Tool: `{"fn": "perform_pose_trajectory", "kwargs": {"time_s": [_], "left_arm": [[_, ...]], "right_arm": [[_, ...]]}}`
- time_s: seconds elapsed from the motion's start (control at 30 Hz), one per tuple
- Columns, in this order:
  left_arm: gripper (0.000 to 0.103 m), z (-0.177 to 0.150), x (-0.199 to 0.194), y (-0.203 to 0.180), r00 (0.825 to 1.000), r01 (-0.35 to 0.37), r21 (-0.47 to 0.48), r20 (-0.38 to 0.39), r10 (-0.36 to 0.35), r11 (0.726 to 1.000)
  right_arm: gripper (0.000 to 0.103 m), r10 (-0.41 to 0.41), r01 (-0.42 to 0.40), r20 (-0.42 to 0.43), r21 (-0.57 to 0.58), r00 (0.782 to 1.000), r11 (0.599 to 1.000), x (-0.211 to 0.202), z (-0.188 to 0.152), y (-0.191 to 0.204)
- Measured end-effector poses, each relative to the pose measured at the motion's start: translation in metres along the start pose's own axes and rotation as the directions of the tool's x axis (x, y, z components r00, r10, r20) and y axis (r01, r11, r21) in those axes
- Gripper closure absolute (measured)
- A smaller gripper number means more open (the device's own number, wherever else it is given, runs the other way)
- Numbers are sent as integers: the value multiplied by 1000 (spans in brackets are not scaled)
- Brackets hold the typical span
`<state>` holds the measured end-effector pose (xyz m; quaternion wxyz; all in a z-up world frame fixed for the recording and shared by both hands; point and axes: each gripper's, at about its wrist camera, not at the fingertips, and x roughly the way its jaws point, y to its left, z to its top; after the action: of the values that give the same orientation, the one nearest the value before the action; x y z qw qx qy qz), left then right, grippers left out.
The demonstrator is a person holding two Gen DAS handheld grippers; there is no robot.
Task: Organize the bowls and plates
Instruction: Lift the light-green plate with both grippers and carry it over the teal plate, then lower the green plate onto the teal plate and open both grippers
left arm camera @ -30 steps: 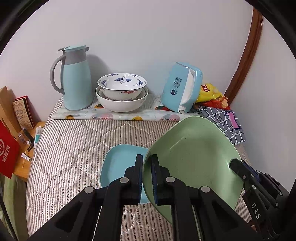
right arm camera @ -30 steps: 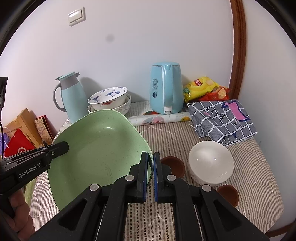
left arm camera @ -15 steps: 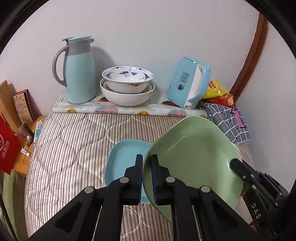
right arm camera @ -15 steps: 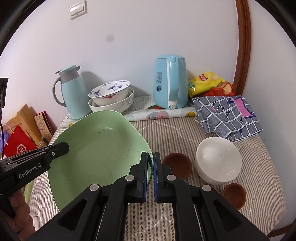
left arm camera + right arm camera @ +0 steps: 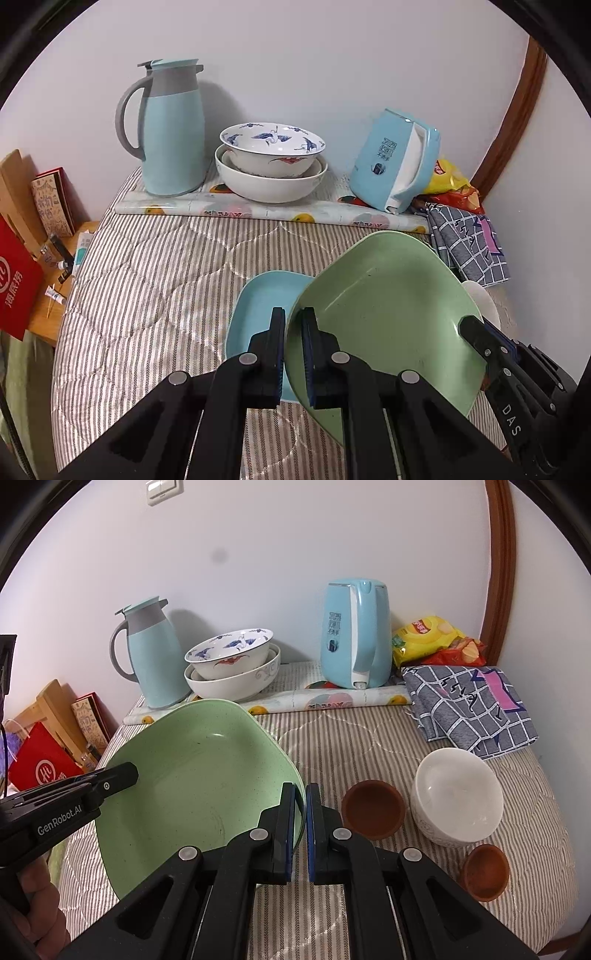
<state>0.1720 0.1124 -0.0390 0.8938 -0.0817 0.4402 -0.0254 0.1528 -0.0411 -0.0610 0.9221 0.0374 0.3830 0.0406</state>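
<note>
Both grippers hold one large green plate (image 5: 388,325) (image 5: 195,779) above the striped bed cover. My left gripper (image 5: 293,317) is shut on its left rim, and my right gripper (image 5: 300,794) is shut on its right rim. A light blue plate (image 5: 266,302) lies flat on the cover, partly under the green plate. A white bowl (image 5: 456,797) and two brown cups (image 5: 373,808) (image 5: 485,871) stand to the right. At the back, a blue-patterned bowl (image 5: 272,147) sits nested in a bigger white bowl (image 5: 271,181).
A blue thermos jug (image 5: 171,129) and a blue electric kettle (image 5: 354,635) stand by the back wall on a rolled patterned sheet (image 5: 273,212). Snack bags (image 5: 432,638) and a checked cloth (image 5: 469,705) fill the back right corner. A hand (image 5: 33,893) grips the left tool.
Both grippers sank a little with the green plate and moved nearer the back wall; the jug, bowls and kettle look larger. The grips are unchanged.
</note>
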Motion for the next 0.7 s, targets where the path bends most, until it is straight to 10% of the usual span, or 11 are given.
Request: {"fn": "perform_pose_trajectory", "kwargs": {"time_s": [0.7], "left_arm": [[94,-20,30,29,996,-43,-52,-77,39,998]], "right_arm": [[98,24,-27,-84,-27,996,999,34,-16,17]]}}
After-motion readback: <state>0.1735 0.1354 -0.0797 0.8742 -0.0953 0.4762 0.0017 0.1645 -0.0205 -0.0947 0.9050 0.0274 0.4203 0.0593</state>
